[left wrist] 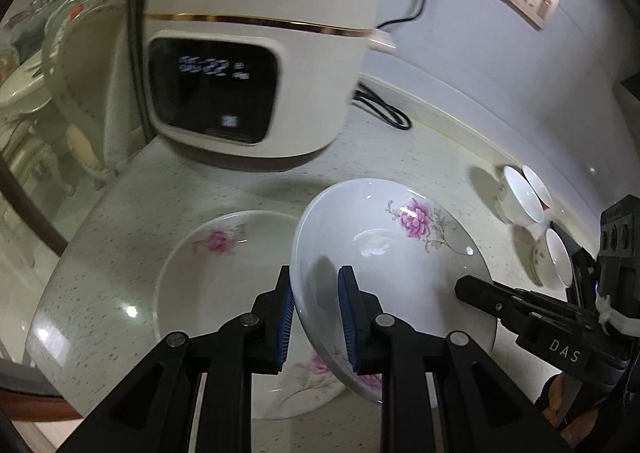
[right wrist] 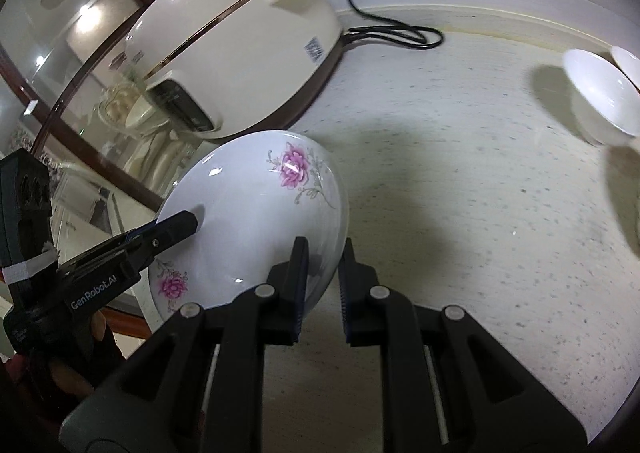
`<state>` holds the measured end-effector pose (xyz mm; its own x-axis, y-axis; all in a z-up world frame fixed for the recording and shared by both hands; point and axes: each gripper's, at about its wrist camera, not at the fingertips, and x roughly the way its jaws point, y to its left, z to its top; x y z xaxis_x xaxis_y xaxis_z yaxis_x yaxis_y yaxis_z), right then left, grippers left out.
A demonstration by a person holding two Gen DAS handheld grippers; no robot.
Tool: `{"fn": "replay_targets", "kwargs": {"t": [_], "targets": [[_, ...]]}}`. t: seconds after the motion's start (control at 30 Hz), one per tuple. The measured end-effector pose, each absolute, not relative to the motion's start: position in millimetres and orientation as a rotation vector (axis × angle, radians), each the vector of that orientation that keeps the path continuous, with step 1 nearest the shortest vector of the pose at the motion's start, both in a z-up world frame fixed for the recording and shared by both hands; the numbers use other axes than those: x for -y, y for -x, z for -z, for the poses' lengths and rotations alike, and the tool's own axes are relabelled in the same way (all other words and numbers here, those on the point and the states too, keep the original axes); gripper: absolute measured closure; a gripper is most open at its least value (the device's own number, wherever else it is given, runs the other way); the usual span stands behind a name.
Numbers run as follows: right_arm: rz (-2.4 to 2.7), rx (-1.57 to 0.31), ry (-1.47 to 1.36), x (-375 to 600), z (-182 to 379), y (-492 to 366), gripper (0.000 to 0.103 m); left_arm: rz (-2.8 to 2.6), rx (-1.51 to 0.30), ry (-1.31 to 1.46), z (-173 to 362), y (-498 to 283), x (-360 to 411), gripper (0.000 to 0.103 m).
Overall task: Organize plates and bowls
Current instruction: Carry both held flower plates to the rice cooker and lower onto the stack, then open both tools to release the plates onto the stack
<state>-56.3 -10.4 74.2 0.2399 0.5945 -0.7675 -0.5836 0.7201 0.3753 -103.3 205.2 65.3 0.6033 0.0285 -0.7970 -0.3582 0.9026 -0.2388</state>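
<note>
A floral plate [left wrist: 392,253] is held tilted above the speckled countertop [left wrist: 400,149], gripped from 2 sides at once. The left gripper [left wrist: 316,317] is clamped on the plate's near rim, 1 blue pad [left wrist: 349,317] inside the well and the other pad beneath. The right gripper [right wrist: 324,281] straddles the opposite rim with 1 finger on each face; the pictures do not settle whether it presses the porcelain or stands slightly apart.

A second floral plate [left wrist: 224,265] lies flat on the countertop directly below and to the left of the held plate; the lifted plate overlaps it in the left wrist view. Judged from this, the step in hand is stacking 1 plate on the other.

Risks. The glazed rim is smooth and the plate is steeply tilted, so a light pinch could let it slide from the pads. If the 2 grippers pull in different directions, the rim could twist free or chip. A hard descent would strike porcelain on porcelain. The rice cooker [left wrist: 256,53], with its cord [left wrist: 384,109], stands just behind, near enough to be clipped by a wide swing.

Containers. Both plates show bare wells. 3 small white bowls [left wrist: 528,205] stand grouped at the right, well apart from the plates; those whose interiors show appear empty.
</note>
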Motion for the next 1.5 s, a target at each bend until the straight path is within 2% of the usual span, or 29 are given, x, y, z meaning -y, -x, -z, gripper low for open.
{"fn": "replay_targets", "kwargs": {"t": [0.67,1.17,1.37,1.5], "targets": [[-0.918,-1.067,0.128,-49,-65,67,0.085,-0.355,-0.887,0.478,-57,141,-242,0.081],[-0.924,-1.103,0.205,-70,-47,71,0.084,-0.431,-0.957,0.465,-37,138,-251,0.081],[-0.919,-1.115,0.222,-75,-46,71,0.083,-0.456,-0.962,0.437,-37,136,-248,0.078],[-0.918,-1.121,0.227,-78,-43,70,0.078,-0.48,-0.96,0.385,-40,135,-243,0.076]]}}
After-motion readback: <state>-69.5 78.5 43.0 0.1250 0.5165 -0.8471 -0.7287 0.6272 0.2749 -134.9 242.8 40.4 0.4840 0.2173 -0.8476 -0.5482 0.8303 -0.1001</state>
